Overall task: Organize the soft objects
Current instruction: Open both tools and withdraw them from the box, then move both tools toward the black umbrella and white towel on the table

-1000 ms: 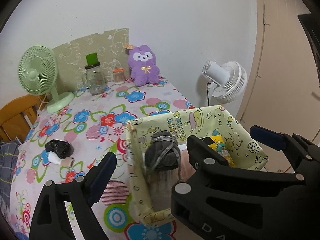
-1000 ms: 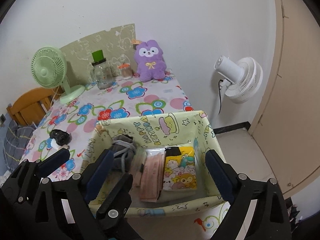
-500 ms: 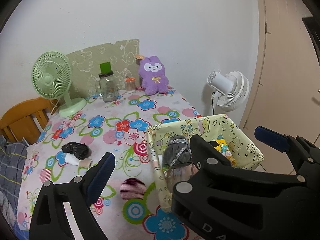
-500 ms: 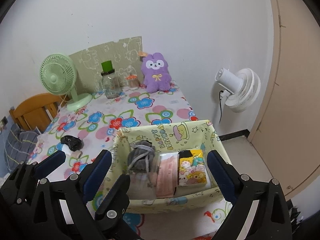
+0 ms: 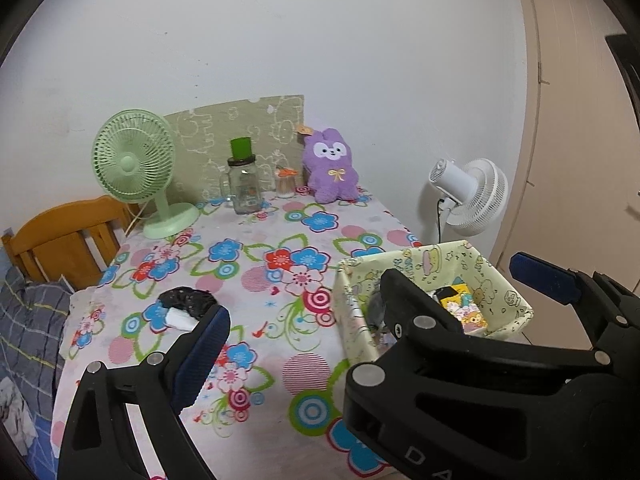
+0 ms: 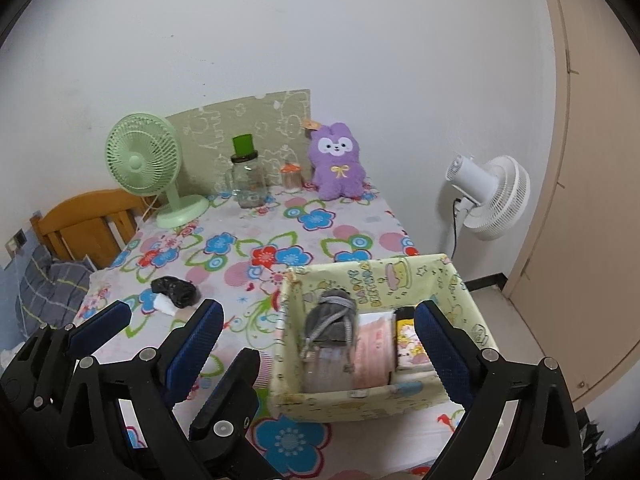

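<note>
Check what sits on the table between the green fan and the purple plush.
A glass jar with a green cup on its lid, then a small orange-lidded jar, stand between the green fan and the purple plush; both wrist views show it.

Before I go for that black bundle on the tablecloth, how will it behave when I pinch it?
The black bundle looks crumpled and soft, so it should squash and droop rather than stay stiff. It seems light. A white piece pokes out beside it; I cannot tell whether they are joined, so it may drop away. It lies flat, unlikely to roll.
</note>
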A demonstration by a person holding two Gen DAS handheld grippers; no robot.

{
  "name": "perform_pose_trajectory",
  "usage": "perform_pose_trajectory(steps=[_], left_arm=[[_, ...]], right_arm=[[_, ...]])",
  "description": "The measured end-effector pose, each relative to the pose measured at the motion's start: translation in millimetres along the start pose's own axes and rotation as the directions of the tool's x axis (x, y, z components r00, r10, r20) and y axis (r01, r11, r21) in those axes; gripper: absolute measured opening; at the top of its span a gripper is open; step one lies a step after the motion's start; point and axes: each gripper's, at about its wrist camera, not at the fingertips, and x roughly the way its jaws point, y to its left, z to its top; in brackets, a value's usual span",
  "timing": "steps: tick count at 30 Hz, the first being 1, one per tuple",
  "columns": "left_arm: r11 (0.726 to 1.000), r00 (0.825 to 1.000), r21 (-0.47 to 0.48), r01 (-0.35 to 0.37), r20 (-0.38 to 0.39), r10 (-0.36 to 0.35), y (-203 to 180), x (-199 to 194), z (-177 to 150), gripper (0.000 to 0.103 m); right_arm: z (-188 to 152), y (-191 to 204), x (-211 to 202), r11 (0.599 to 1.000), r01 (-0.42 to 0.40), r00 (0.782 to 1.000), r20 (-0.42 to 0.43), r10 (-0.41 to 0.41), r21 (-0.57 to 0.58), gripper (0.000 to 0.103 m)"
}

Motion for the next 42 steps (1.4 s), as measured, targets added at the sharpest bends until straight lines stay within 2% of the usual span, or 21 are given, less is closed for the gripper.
perform_pose_trajectory(steps=[24,42], left_arm=[[0.997,0.997,-0.028,-0.066,0.025,0.067,65,-11,2,0.098],[0.989,0.991,-0.071,-0.131,-0.034,0.129,119,25,-1,0.098]], right_arm=[[12,66,6,0.994,-0.082,0.996,0.028,0.084,-0.065,0.098],[18,117,57,0.98,-0.152,0.988,-0.03,0.15,-0.128,0.097]])
